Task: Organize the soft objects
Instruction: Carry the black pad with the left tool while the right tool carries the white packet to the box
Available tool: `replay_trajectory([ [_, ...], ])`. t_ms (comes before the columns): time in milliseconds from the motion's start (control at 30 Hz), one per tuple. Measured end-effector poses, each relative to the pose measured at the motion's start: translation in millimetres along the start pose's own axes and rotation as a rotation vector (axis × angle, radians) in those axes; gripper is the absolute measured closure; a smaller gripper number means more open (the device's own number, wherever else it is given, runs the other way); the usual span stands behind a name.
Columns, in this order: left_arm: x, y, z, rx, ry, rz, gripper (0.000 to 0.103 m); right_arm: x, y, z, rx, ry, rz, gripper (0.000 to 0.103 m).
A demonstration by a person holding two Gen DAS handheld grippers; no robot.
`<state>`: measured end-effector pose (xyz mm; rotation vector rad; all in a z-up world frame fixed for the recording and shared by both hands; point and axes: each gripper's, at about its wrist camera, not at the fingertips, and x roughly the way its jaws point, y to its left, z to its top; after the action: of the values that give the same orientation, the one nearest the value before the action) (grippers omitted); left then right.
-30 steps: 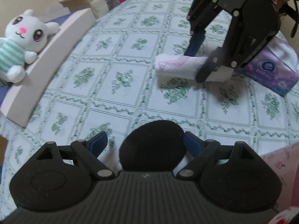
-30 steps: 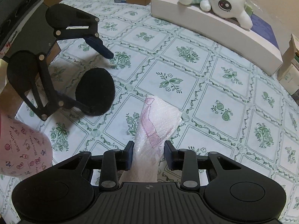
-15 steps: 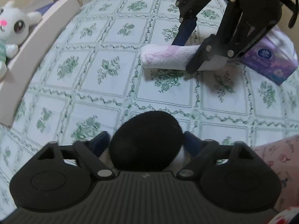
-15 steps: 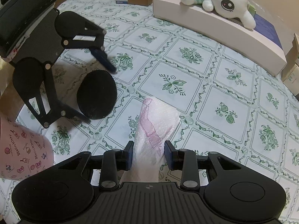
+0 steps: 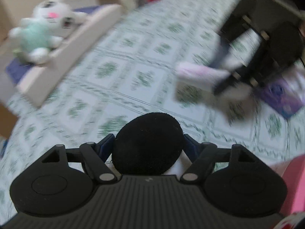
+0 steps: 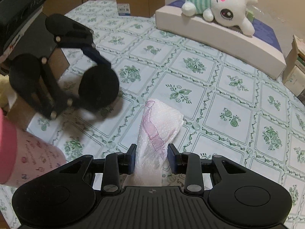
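Left gripper (image 5: 148,145) jaws closing on a black round pad (image 5: 147,143), right gripper (image 6: 152,155) jaws holding a pink-printed tissue pack (image 6: 159,129) above the counter (image 6: 190,76).

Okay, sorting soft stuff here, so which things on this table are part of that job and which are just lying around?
Part of the job:
- black round pad, between the closing left gripper
- white and pink paper pack, clamped in the right gripper
- plush bunny, lying on the white box

Just lying about:
- cardboard box
- purple tissue pack
- books
- floral tablecloth
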<state>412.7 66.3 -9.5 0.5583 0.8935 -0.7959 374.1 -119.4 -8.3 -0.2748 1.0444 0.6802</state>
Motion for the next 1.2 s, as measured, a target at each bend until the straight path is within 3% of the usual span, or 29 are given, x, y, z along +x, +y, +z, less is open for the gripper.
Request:
replay_trajectory([
  [200, -50.0, 9.4, -8.6, -0.216, -0.052, 0.151, 0.029, -30.9, 11.6, -8.3, 0.051, -0.064, 0.011, 0.068],
  [467, -124.7, -12.4, -45.6, -0.459, -0.096, 0.293, 0.029, -77.8, 31.4, -33.4, 0.139, -0.131, 0.043, 0.068],
  [767, -192.6, -77.8, -98.6, -0.659, -0.178, 0.383, 0.029, -126.2, 61.0, -78.1, 0.230, -0.219, 0.087, 0.069],
  [967, -215.3, -133.2, -129.9, -0.752, -0.217, 0.440, 0.029, -148.8, 78.4, -112.4, 0.291, -0.287, 0.093, 0.068],
  [1200, -228.7, -195.5, -155.0, -0.862, -0.287, 0.456, 0.029, -161.5, 105.3, -154.1, 0.339, -0.333, 0.106, 0.068],
])
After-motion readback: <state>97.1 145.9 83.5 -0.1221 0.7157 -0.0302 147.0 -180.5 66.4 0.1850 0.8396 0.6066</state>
